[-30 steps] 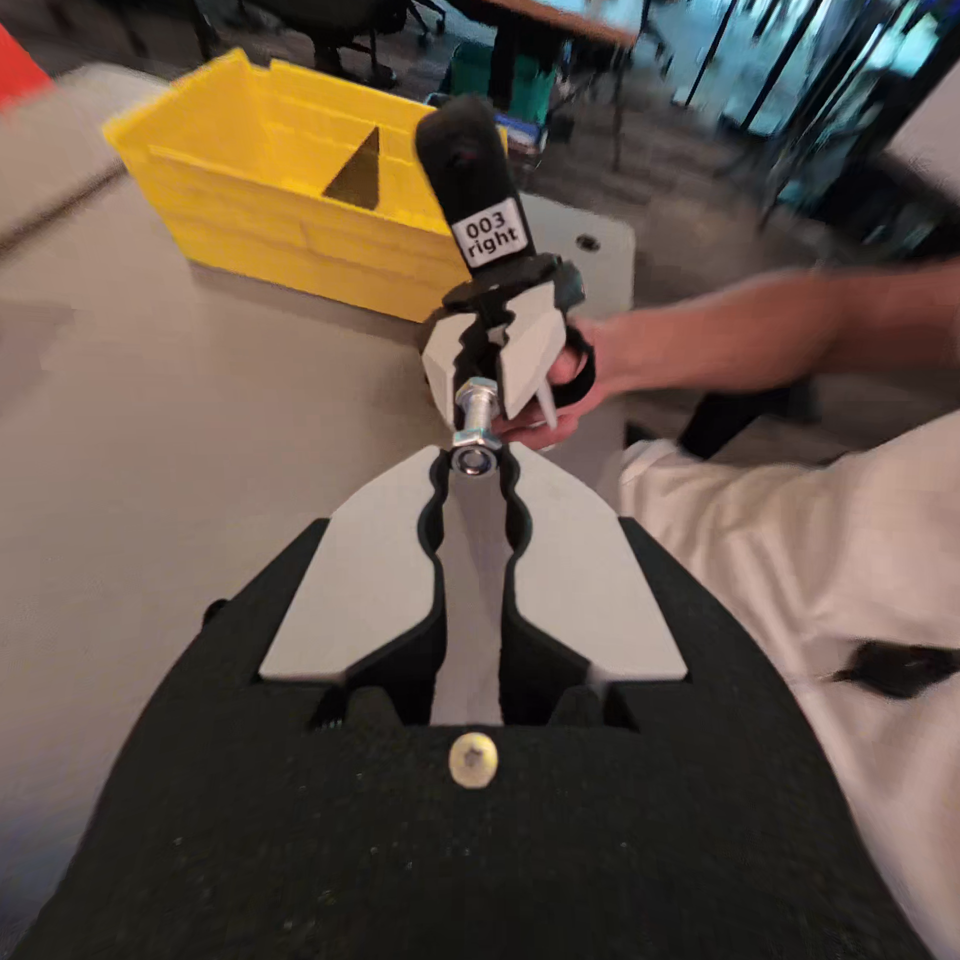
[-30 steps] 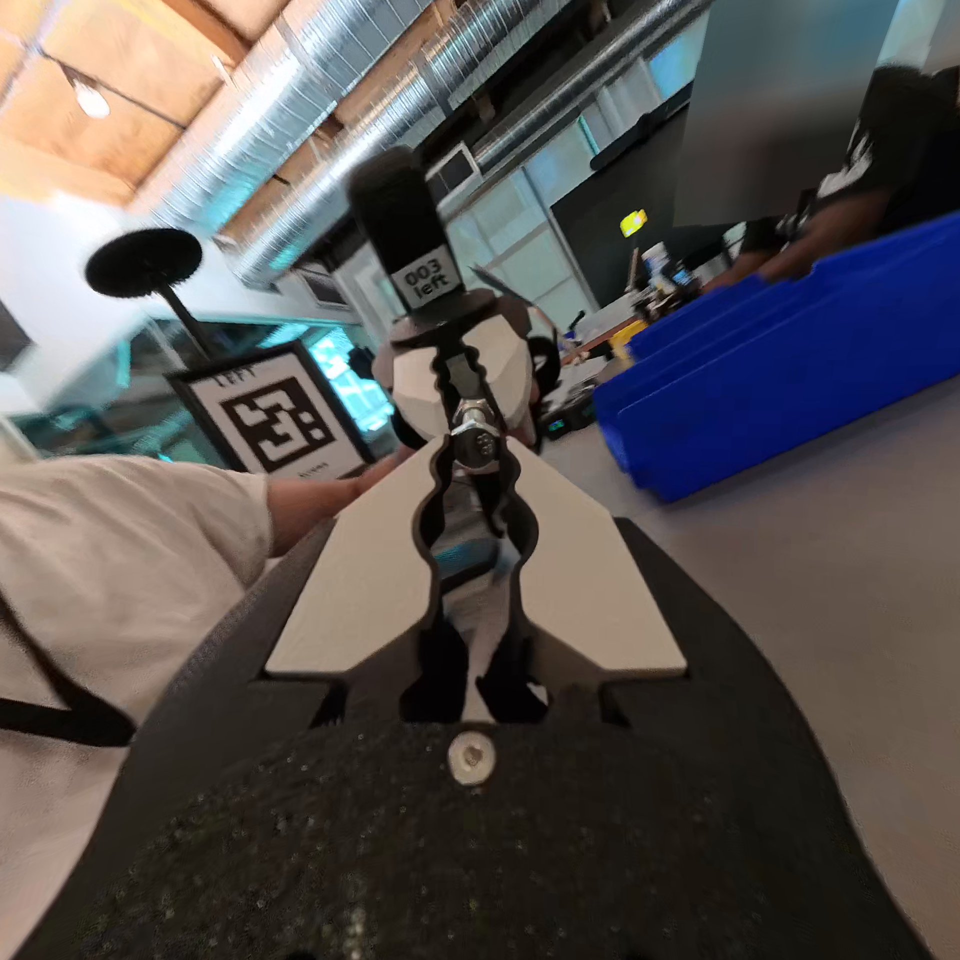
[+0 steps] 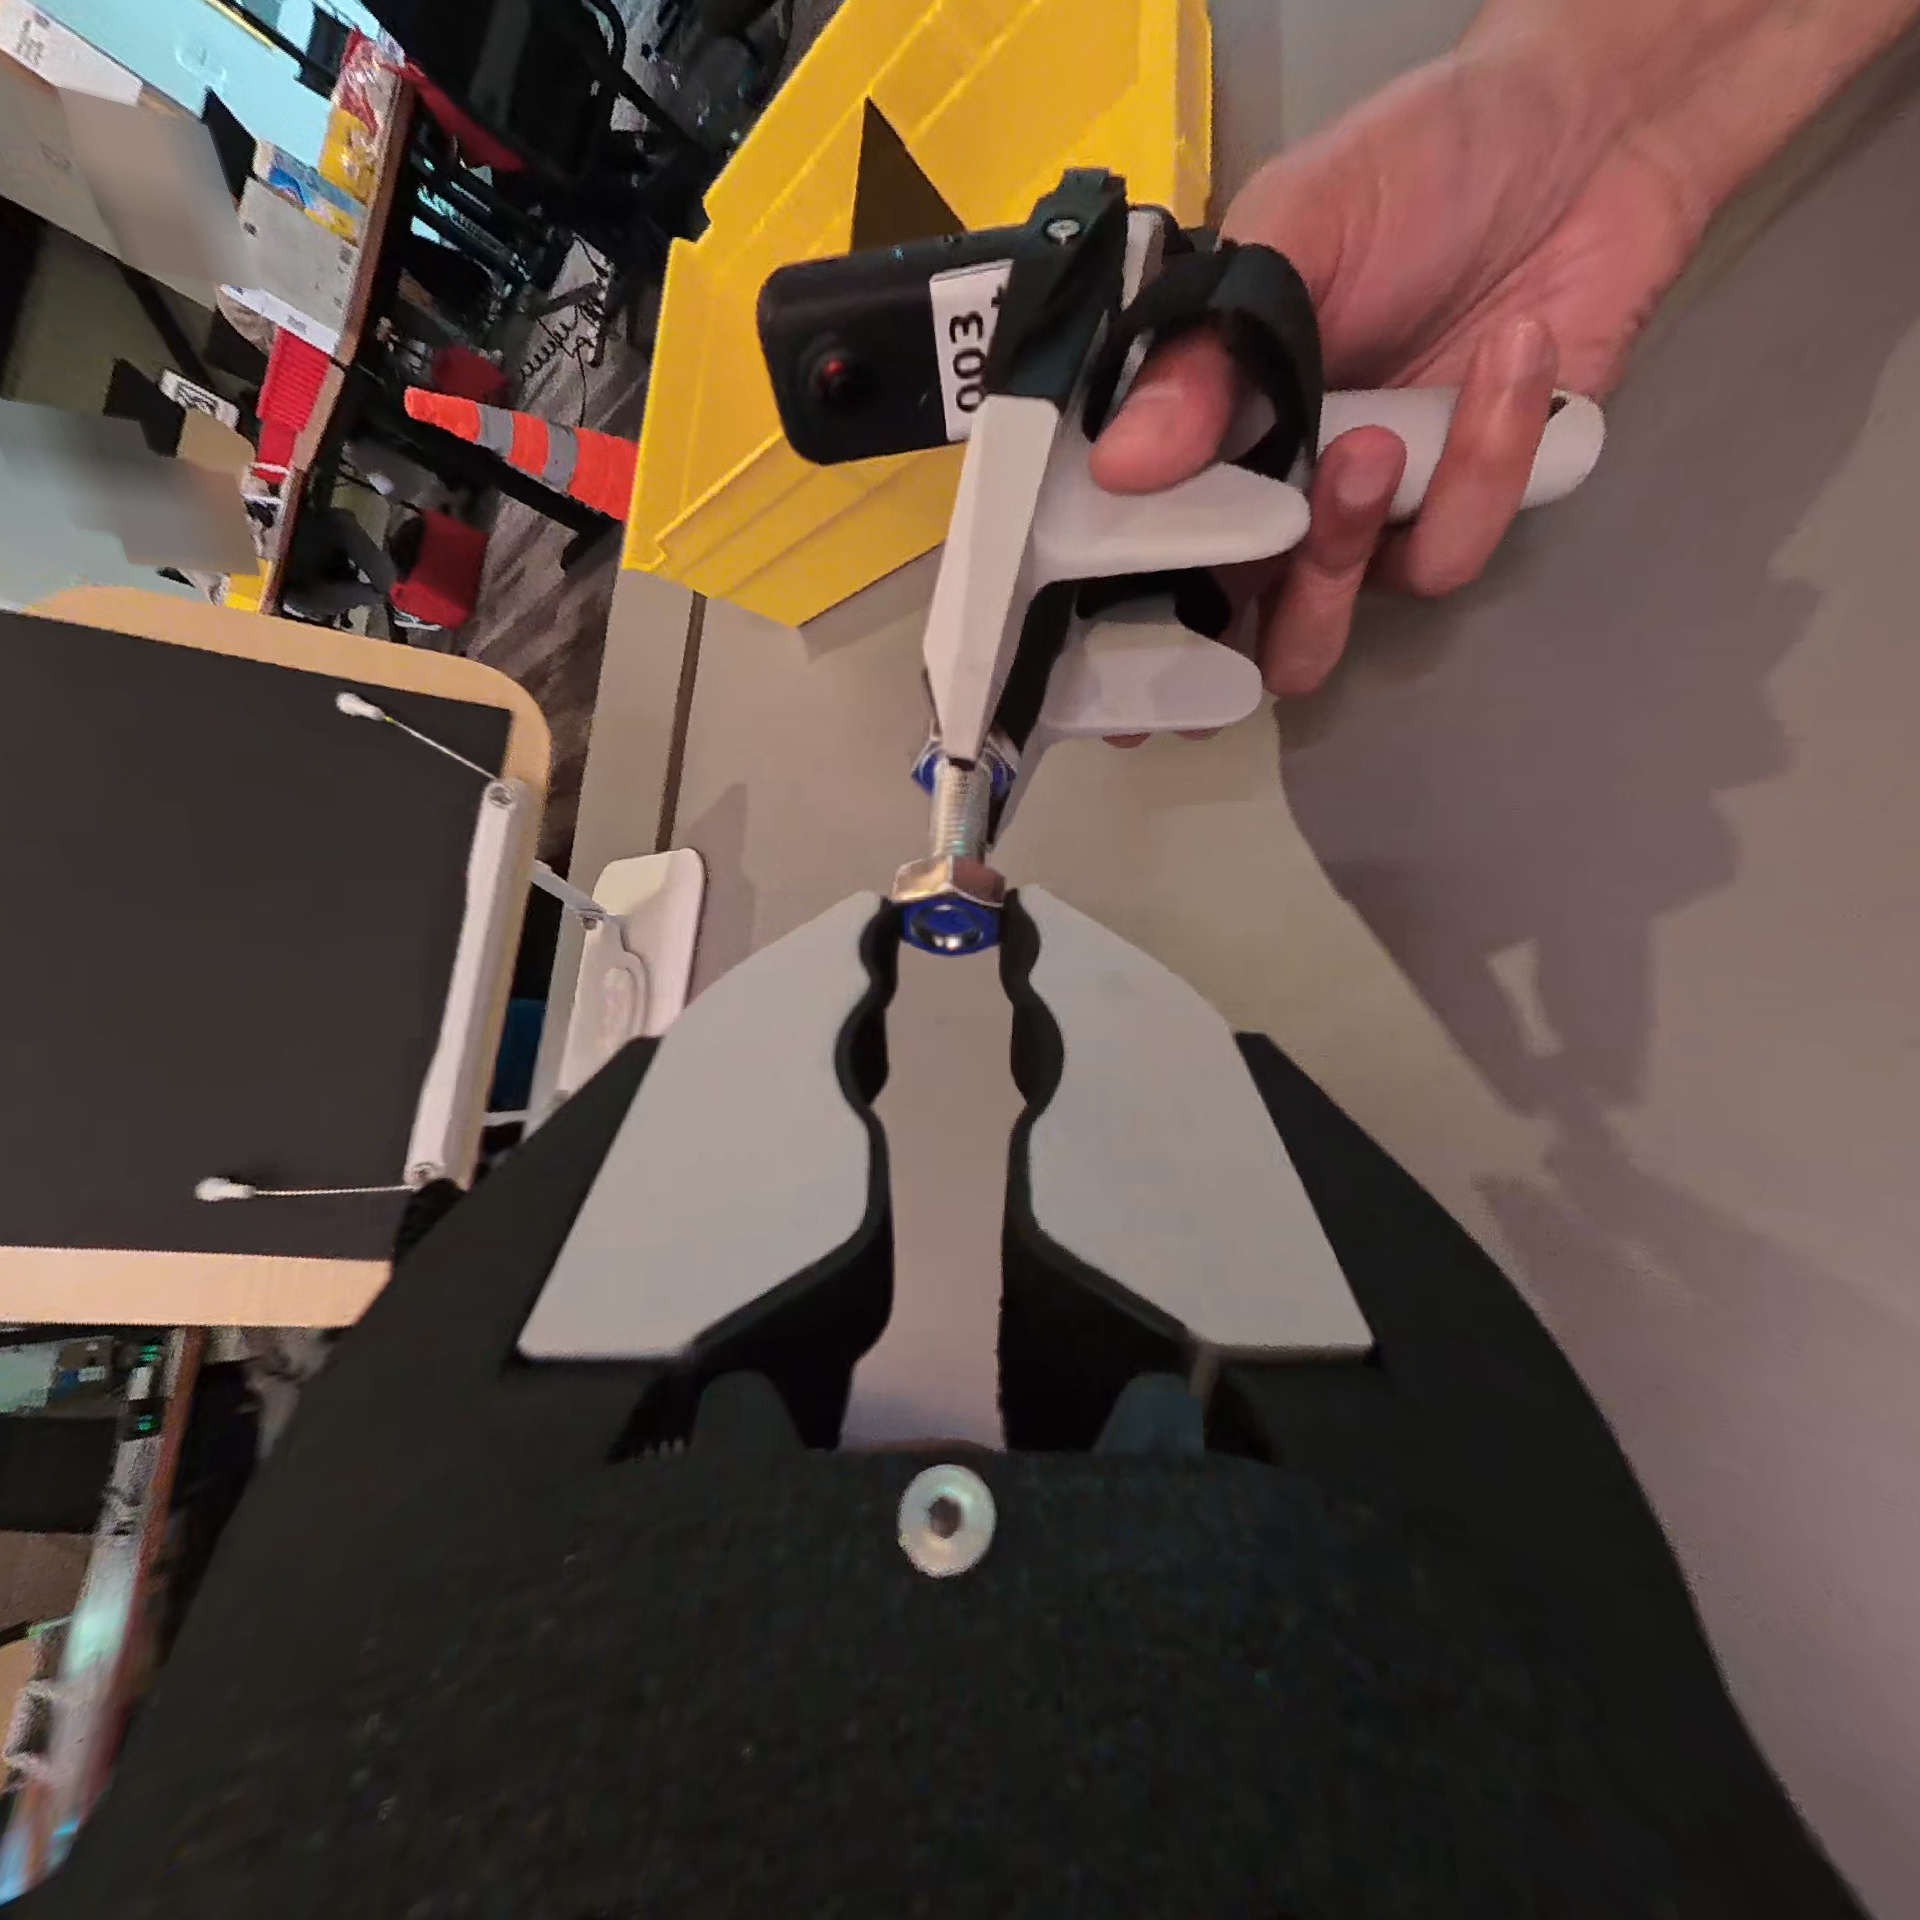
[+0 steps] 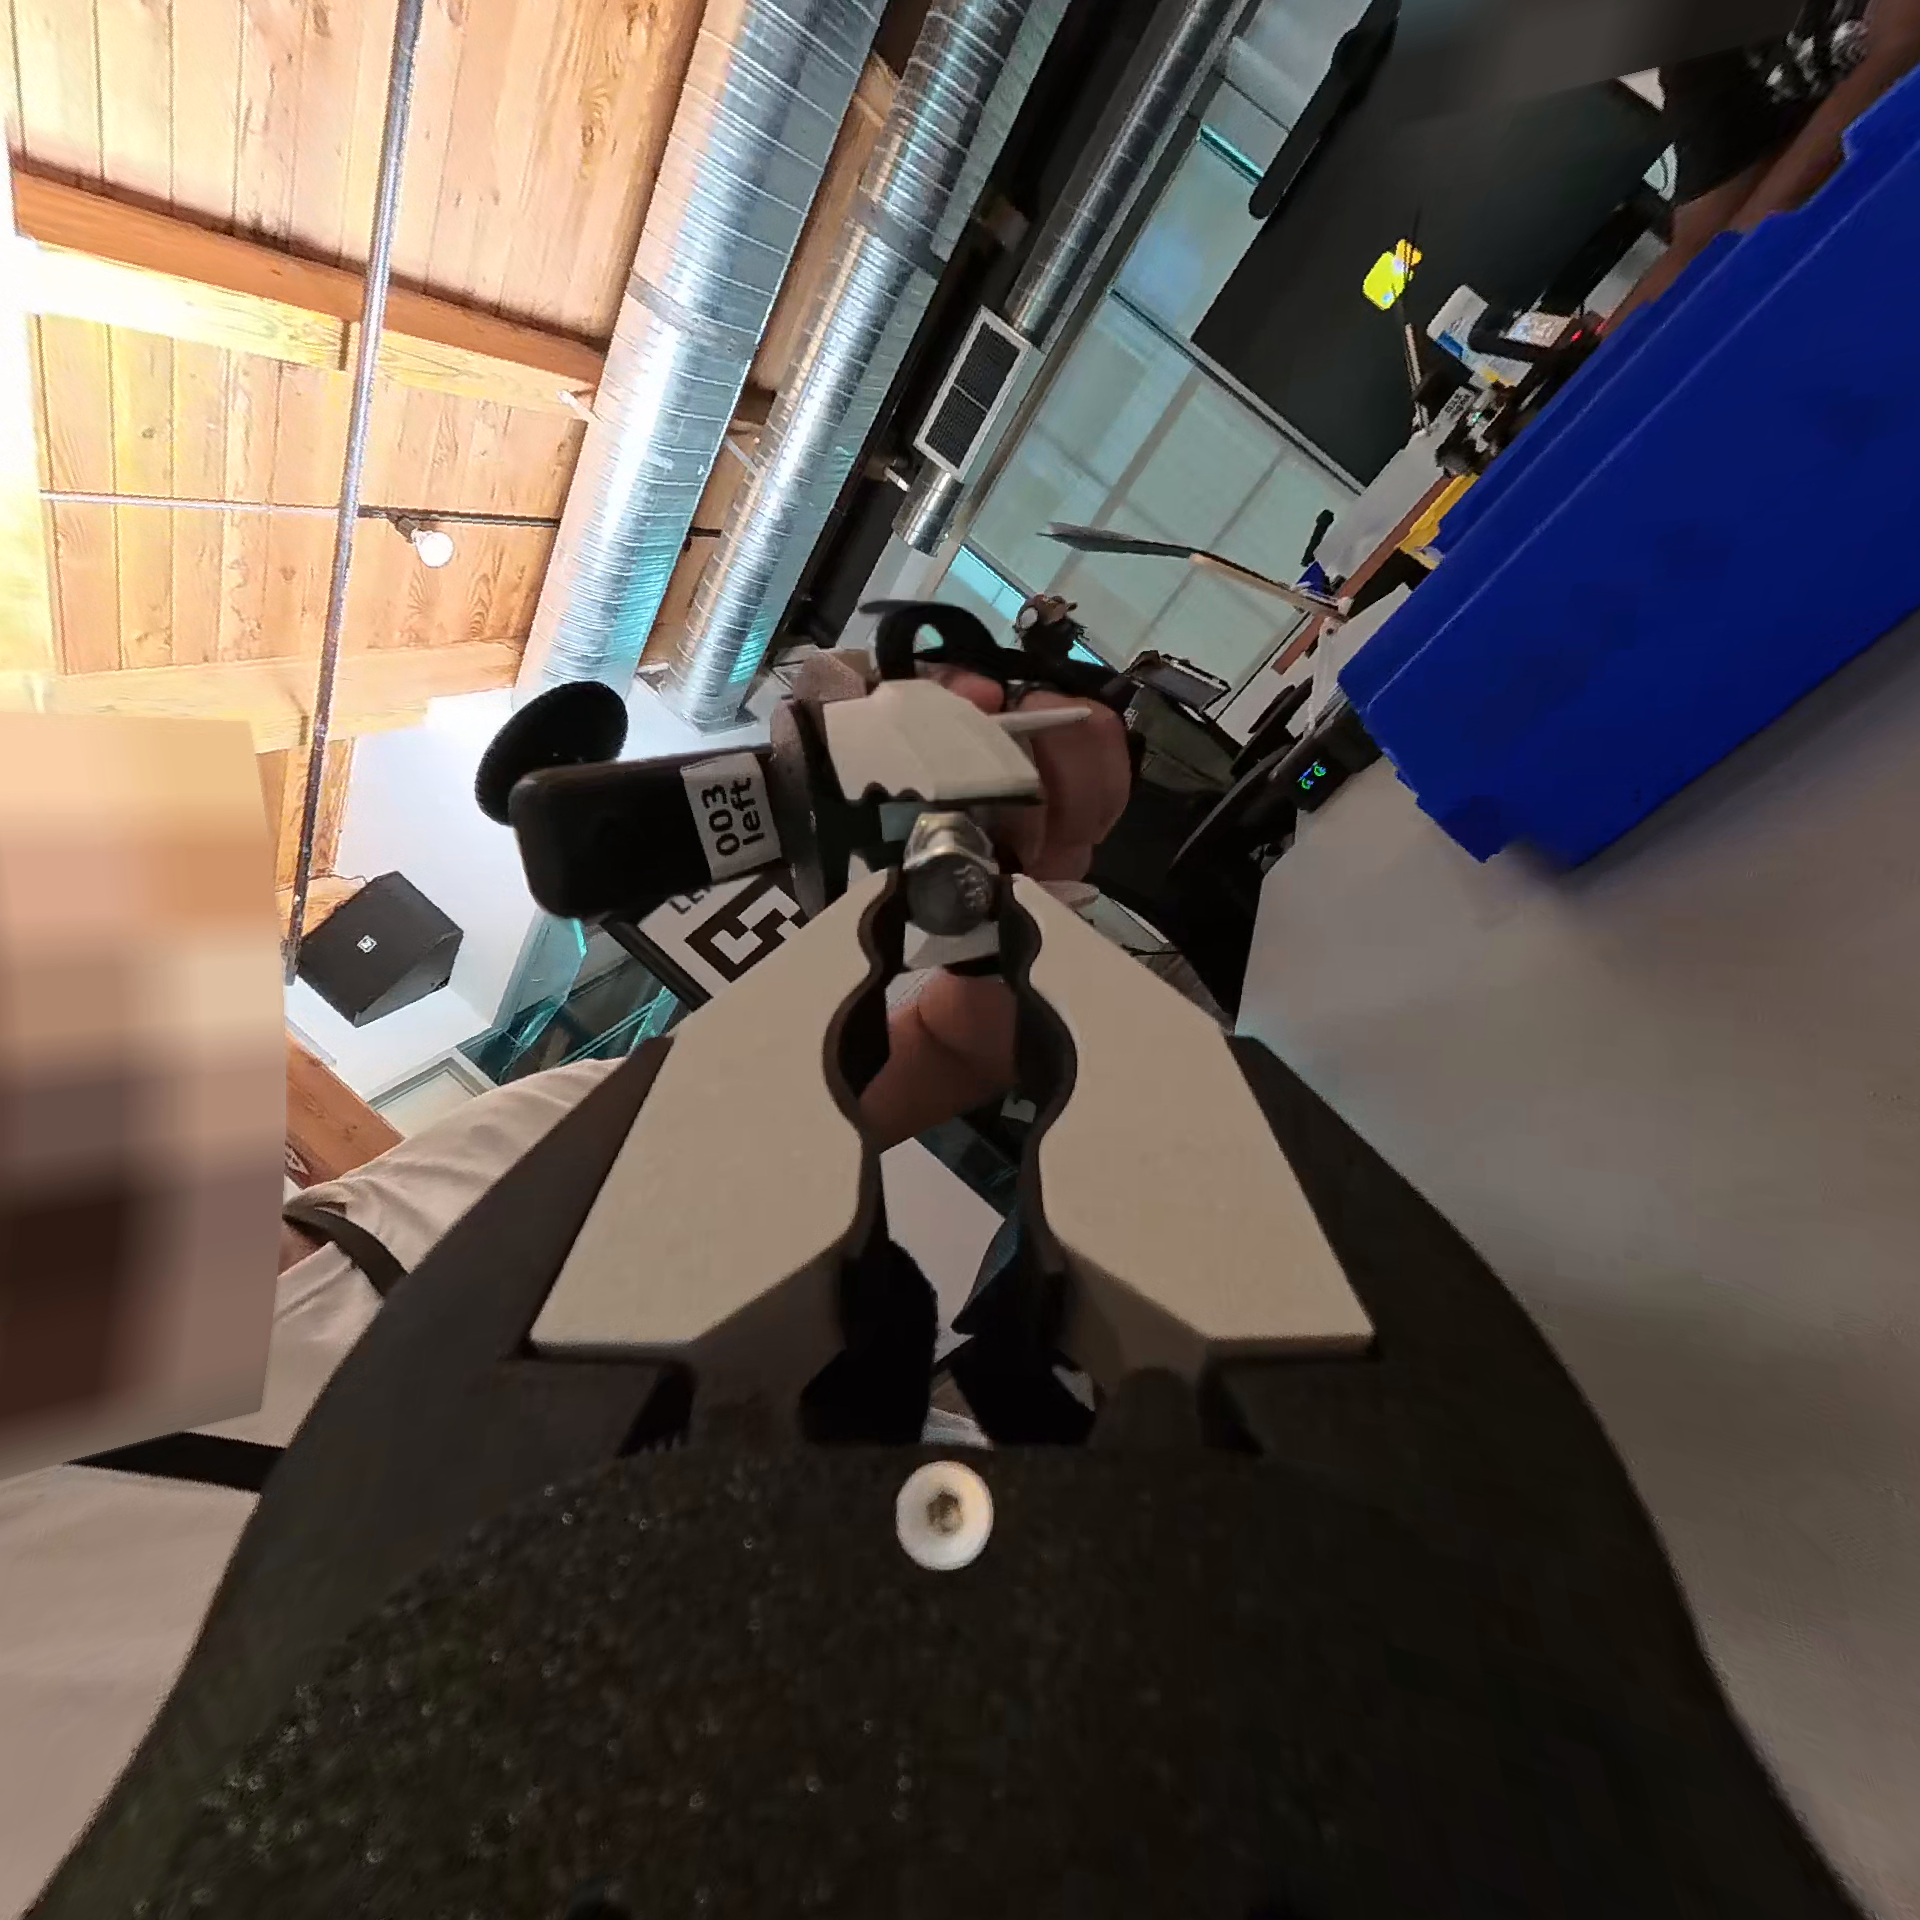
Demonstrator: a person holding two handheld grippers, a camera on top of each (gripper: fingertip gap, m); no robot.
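Observation:
My left gripper point(image 3: 948, 909) is shut on a silver hex nut with a blue insert point(image 3: 948, 902) at its fingertips. A threaded bolt point(image 3: 958, 821) runs from the nut straight ahead to my right gripper point(image 3: 966, 750), which a hand point(image 3: 1455, 260) holds turned on its side. In the right wrist view my right gripper point(image 4: 951, 883) is shut on the bolt's hex head point(image 4: 951, 896). The left gripper point(image 4: 935, 821) lies on its side just beyond it, clamped on the nut point(image 4: 938, 831). Both grippers are held above the grey table point(image 3: 1507, 935).
A yellow bin point(image 3: 935, 135) stands on the table behind the right gripper. A black board with a tan rim point(image 3: 208, 935) and a white holder point(image 3: 634, 956) lie off the table's edge. Blue bins point(image 4: 1662, 520) stand on the table in the right wrist view. The tips of both grippers are at nearly the same place.
The left wrist view has rolled about a quarter turn, and the right wrist view has rolled less. Each gripper now shows on its side to the other. Nut and bolt head stay clamped.

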